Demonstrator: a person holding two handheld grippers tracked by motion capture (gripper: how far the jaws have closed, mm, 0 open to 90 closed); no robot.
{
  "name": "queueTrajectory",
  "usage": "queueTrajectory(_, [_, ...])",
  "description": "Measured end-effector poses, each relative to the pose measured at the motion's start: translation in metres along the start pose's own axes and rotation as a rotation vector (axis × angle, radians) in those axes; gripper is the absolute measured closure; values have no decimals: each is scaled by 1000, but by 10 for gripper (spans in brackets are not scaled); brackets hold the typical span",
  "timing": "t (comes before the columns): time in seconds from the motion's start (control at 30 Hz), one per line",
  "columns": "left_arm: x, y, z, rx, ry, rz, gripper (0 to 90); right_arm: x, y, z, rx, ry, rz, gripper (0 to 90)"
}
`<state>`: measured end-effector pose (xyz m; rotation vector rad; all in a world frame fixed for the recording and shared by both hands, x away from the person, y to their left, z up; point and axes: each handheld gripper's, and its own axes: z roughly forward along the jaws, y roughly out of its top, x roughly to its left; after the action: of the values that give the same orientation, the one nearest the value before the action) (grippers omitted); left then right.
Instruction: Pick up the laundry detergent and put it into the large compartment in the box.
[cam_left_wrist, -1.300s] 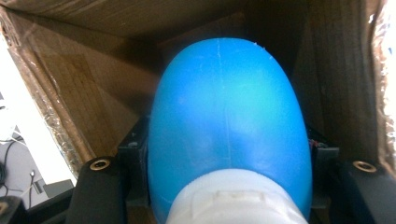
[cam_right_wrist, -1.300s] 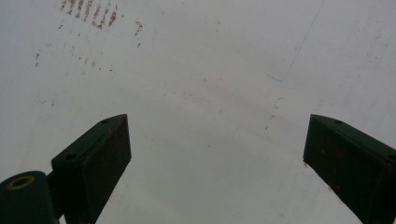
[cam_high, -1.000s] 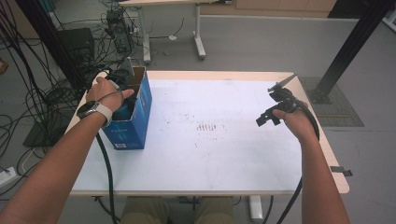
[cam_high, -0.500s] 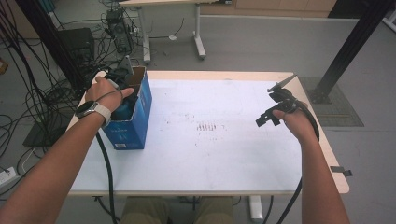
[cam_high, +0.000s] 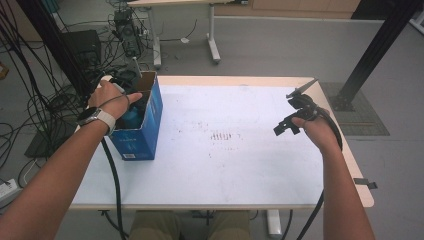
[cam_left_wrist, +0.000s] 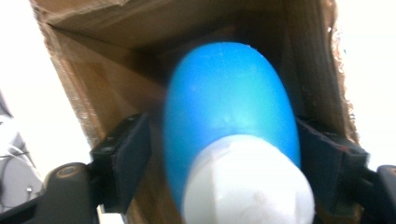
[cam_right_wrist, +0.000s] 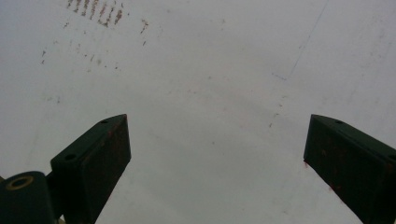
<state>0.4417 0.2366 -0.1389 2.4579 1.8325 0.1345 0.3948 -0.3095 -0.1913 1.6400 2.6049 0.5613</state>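
A blue bottle (cam_left_wrist: 229, 102) with a white cap (cam_left_wrist: 247, 182) lies inside an open blue cardboard box (cam_high: 137, 135) at the left edge of the white table (cam_high: 225, 165). My left gripper (cam_left_wrist: 224, 128) reaches down into the box (cam_left_wrist: 93, 70). Its jaws have just been opening, and they now stand either side of the bottle with a gap at the left pad. In the high view the hand covers most of the left gripper (cam_high: 134, 100), and a bit of the bottle (cam_high: 131, 117) shows beside it. My right gripper (cam_high: 282, 114) hovers open over the table's right side, with bare tabletop (cam_right_wrist: 210, 70) between its jaws (cam_right_wrist: 217, 121).
Small rust-coloured marks (cam_high: 224, 135) dot the middle of the table. Cables and black equipment (cam_high: 75, 55) crowd the floor to the left. Another table's legs (cam_high: 212, 40) stand behind, and a black post (cam_high: 375, 50) rises at the far right.
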Motion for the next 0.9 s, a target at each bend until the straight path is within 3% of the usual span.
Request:
queueTrajectory(0.4, [2,1,-15,6,-11,12,108,7,3,-4,-9,-5,-20,73])
queueTrajectory(0.53, [0,-1,-20,0,-1,33,83,7,2,-5,-10,-5,-22,73])
queueTrajectory(0.63, [-1,-2,-26,-7,-11,68,72,7,1,-7,-13,-7,-21,73])
queueTrajectory(0.9, [2,-7,-47,-53,-50,79,71,7,-2,-11,-14,-15,-19,73])
